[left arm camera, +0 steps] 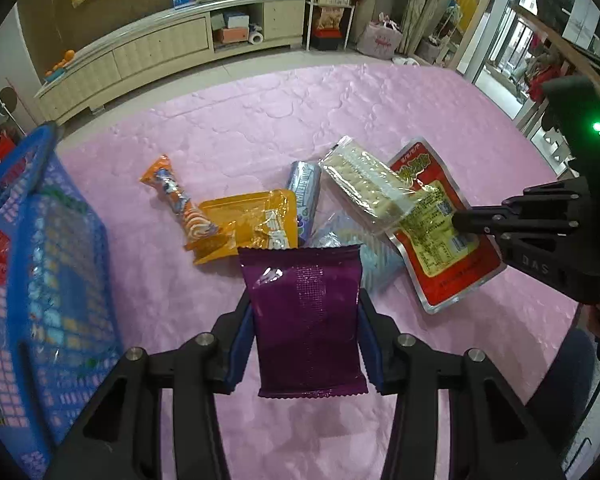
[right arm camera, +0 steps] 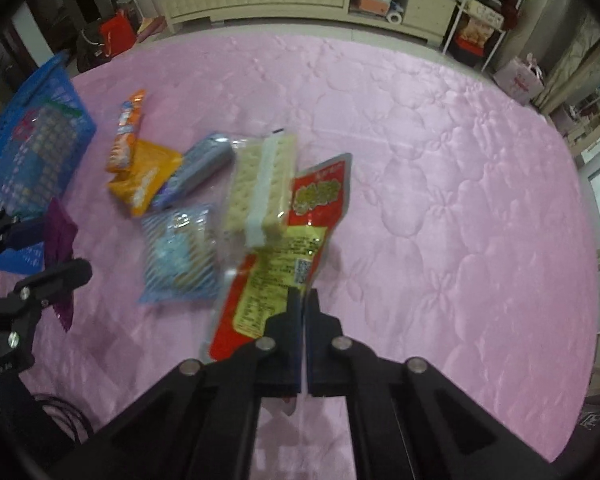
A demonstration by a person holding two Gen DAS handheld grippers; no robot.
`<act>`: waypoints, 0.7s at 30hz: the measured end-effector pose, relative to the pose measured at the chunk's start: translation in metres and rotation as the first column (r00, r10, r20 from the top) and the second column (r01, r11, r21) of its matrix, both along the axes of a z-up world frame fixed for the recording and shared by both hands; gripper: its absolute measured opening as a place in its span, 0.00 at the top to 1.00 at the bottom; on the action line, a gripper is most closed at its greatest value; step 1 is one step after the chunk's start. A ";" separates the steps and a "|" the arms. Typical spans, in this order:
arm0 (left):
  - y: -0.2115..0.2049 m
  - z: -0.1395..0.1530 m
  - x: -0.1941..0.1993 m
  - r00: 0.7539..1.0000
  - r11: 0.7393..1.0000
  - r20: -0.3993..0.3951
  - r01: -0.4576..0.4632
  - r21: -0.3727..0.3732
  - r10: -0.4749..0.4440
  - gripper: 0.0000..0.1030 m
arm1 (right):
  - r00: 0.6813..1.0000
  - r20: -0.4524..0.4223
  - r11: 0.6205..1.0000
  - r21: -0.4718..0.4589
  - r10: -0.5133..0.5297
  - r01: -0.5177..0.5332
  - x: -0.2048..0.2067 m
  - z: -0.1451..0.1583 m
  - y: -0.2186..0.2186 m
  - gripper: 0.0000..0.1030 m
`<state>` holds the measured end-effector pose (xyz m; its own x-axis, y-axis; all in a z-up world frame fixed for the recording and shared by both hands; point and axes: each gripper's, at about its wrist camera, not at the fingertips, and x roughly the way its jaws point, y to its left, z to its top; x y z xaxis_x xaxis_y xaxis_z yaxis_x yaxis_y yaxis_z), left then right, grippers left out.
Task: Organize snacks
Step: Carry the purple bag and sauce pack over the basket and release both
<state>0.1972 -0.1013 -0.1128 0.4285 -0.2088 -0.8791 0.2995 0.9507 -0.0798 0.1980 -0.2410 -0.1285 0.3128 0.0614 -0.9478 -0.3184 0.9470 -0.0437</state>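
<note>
1. Left gripper (left arm camera: 305, 312): black plastic linkage arms, silver round screws at pivots, blue pads (left arm camera: 236, 356) inside fingers.
2. Right gripper (right arm camera: 304, 300): black, silver screws; green LED and "DAS" lettering on body, seen from left cam.

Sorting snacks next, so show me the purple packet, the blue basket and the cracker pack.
purple packet (left arm camera: 306, 316): left wrist view, front face.
blue basket (left arm camera: 66, 240): left wrist view, mesh side wall.
cracker pack (right arm camera: 260, 188): right wrist view, top face.

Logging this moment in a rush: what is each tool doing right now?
Left tool: closed on the shiny purple foil snack packet.
Right tool: closed on the flat red and yellow plastic snack pouch.
</note>
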 end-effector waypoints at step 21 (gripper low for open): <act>0.062 0.092 -0.052 0.980 0.998 0.192 -0.049 -0.044 0.056 0.57 | 0.974 0.205 0.995 0.025 0.093 -0.100 -0.055 0.109 0.039 0.98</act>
<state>0.1457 -0.0393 -0.0209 0.6009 -0.2142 -0.7701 0.2627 0.9628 -0.0628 0.1433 -0.2019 -0.0197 0.4896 0.1326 -0.8618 -0.3960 0.9144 -0.0843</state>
